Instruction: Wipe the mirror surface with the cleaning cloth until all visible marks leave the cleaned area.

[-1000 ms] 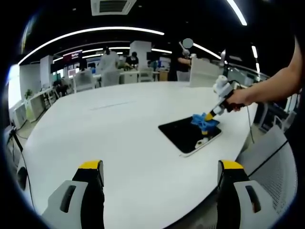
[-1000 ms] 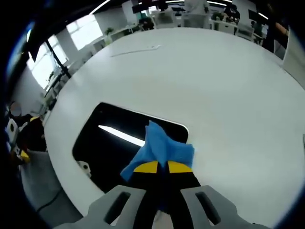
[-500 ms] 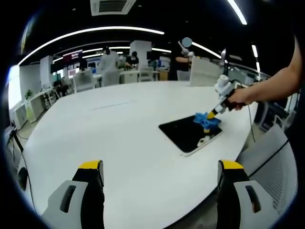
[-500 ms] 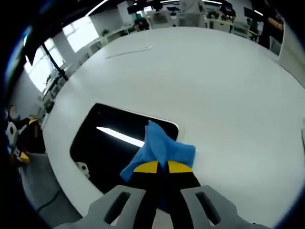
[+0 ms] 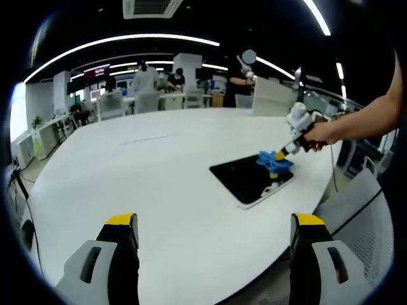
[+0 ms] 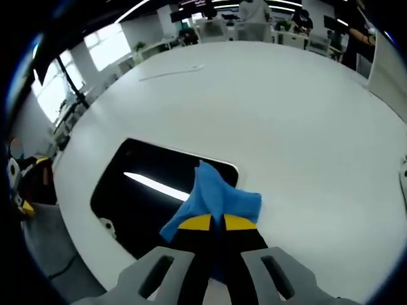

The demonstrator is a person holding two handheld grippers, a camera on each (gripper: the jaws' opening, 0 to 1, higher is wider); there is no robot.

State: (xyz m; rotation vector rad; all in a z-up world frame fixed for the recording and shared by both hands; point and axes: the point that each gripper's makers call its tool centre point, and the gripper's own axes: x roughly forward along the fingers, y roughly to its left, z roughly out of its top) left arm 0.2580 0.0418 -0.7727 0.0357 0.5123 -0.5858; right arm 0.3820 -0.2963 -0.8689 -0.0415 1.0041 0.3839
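On the white table [image 5: 146,184], the dark mirror [image 6: 137,197] lies flat near the right-hand edge, and the right gripper [image 6: 210,222] pinches the blue cleaning cloth [image 6: 216,200] between its yellow-tipped jaws, pressing it onto the mirror's corner. The left gripper [image 5: 213,232] hangs near the table's near edge, well apart from the mirror, jaws spread wide and holding nothing.

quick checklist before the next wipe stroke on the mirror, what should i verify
1. Cloth gripped: ok. The right gripper is shut on the blue cleaning cloth.
2. Cloth on glass: ok. It lies at the mirror edge, partly over the white table.
3. Marks gone: cannot tell. The mirror shows a ceiling-light reflection; smudges are not discernible.
4. Mirror fully on the table: ok, though it lies near the table edge.
5. Left gripper clear of the path: ok. It is open, held back from the mirror.
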